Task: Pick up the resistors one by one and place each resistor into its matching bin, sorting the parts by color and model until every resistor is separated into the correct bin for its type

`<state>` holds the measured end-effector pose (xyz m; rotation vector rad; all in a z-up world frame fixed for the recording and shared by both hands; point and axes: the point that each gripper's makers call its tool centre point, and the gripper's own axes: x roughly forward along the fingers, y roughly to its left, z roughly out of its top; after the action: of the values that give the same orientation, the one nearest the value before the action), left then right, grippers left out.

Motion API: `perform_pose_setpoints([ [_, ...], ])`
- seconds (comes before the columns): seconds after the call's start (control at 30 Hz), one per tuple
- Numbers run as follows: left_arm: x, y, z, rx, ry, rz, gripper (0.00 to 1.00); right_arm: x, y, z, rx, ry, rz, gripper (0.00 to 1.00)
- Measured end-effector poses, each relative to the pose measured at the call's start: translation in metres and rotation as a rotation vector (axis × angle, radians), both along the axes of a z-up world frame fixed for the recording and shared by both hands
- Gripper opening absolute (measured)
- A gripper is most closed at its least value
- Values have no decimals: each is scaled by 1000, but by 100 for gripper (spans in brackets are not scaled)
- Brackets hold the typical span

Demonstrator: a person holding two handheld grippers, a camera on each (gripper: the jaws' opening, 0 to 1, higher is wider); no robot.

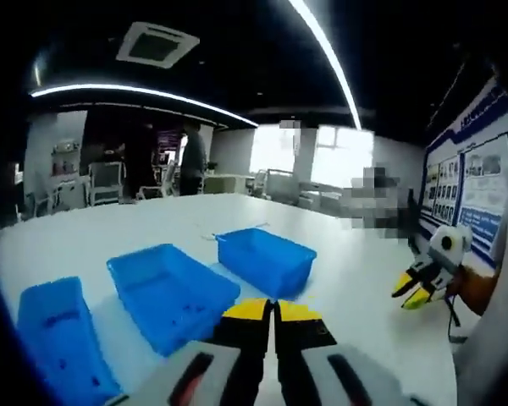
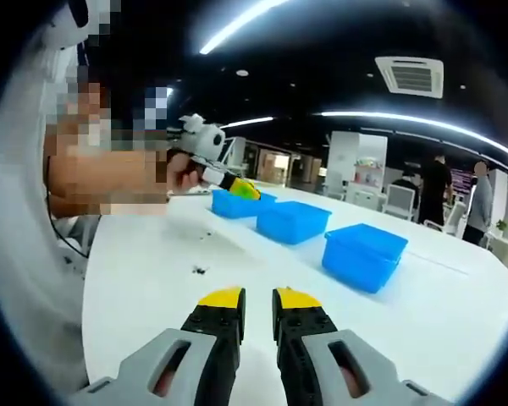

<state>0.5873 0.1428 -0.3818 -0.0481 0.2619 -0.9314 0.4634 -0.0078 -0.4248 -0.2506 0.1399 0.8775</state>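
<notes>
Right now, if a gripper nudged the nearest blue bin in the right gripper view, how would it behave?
The nearest blue bin looks like thin plastic, so probably light. On the smooth white table it would likely slide rather than tip, since it sits low and wide. Gripped by one wall, it might flex slightly.

three blue open bins (image 1: 171, 292) in a row, small dark resistors (image 2: 200, 271) scattered nearby

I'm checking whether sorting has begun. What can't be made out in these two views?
- Small dark bits on the white table, right gripper view: too small to tell colour or model.
- Far bin, right gripper view: partly covered by the left gripper.
- Nearest bin, left gripper view: cut off by the edge.
- Middle bin and third bin: any contents unreadable, blurred.
</notes>
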Motion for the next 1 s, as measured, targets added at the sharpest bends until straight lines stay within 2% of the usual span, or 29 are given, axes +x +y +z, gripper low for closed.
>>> perform_pose_setpoints([
  [0.07, 6, -2, 11, -47, -42, 23, 5, 0, 1, 0, -3, 0, 5, 16],
  [0.13, 15, -3, 20, -65, -77, 62, 5, 0, 2, -1, -5, 2, 9, 16],
  [0.23, 31, 0, 29, -104, -107, 138, 5, 0, 3, -1, -6, 2, 10, 16],
  [0.33, 48, 9, 31, -124, -103, 231, 5, 1, 3, 0, -3, 1, 9, 16],
  [0.47, 60, 16, 32, -171, -77, 326, 5, 1, 2, -1, -3, 4, 6, 16],
  [1.0, 68, 11, 24, -148, -61, 347, 6, 2, -2, -4, 1, 12, -6, 16],
])
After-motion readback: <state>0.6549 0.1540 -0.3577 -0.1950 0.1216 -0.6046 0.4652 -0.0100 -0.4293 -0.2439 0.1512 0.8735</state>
